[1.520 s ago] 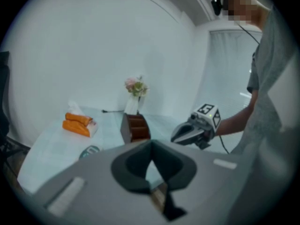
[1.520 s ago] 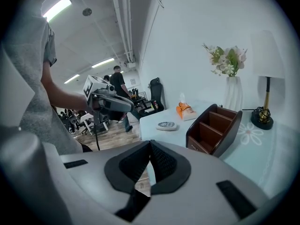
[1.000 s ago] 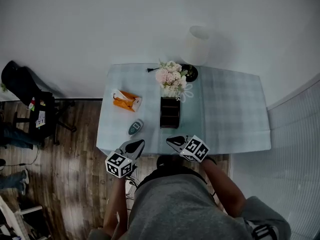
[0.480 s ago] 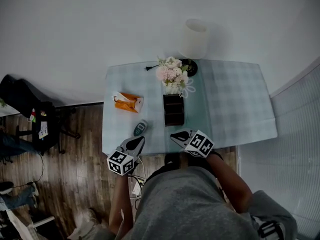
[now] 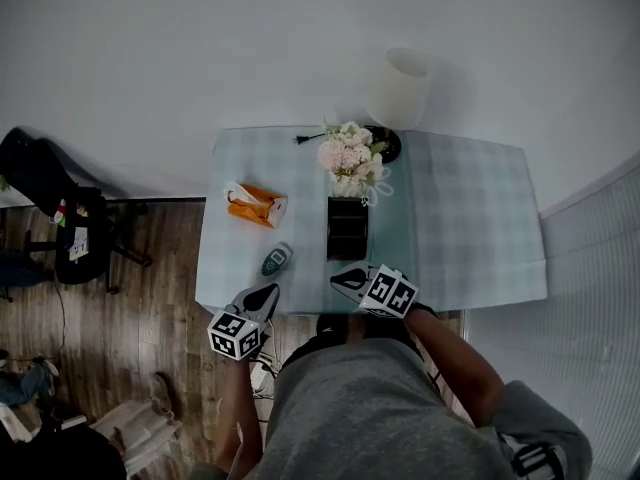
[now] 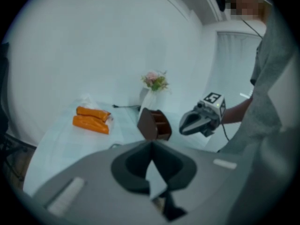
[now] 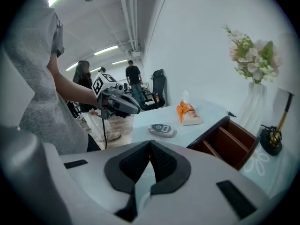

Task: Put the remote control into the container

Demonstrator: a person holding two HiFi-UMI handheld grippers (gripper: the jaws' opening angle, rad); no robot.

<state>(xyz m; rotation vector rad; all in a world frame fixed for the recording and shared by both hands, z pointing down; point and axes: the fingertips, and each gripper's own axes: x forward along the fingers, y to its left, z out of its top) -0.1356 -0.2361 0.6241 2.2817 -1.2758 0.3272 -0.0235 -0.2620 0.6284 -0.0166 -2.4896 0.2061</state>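
You are holding both grippers at the near edge of the table [image 5: 470, 218]. The left gripper [image 5: 268, 291] is hanging with its jaws pressed together and nothing between them, just short of the remote control [image 5: 277, 260]. The remote is lying flat close to that near edge, left of the container [image 5: 347, 228]. The right gripper [image 5: 343, 280] is sitting with its jaws together too, also empty, right in front of the container's near end. The container is standing open-topped, with the flowers [image 5: 350, 156] crowding its far end. An orange packet [image 5: 254, 205] is lying beyond the remote, well apart from it. The cloth to the container's right is lying bare out to the table's right edge.

Against a second ago, your left gripper is sitting slightly lower at the edge. The right one has hardly shifted, and the remote and container are lying where they were.
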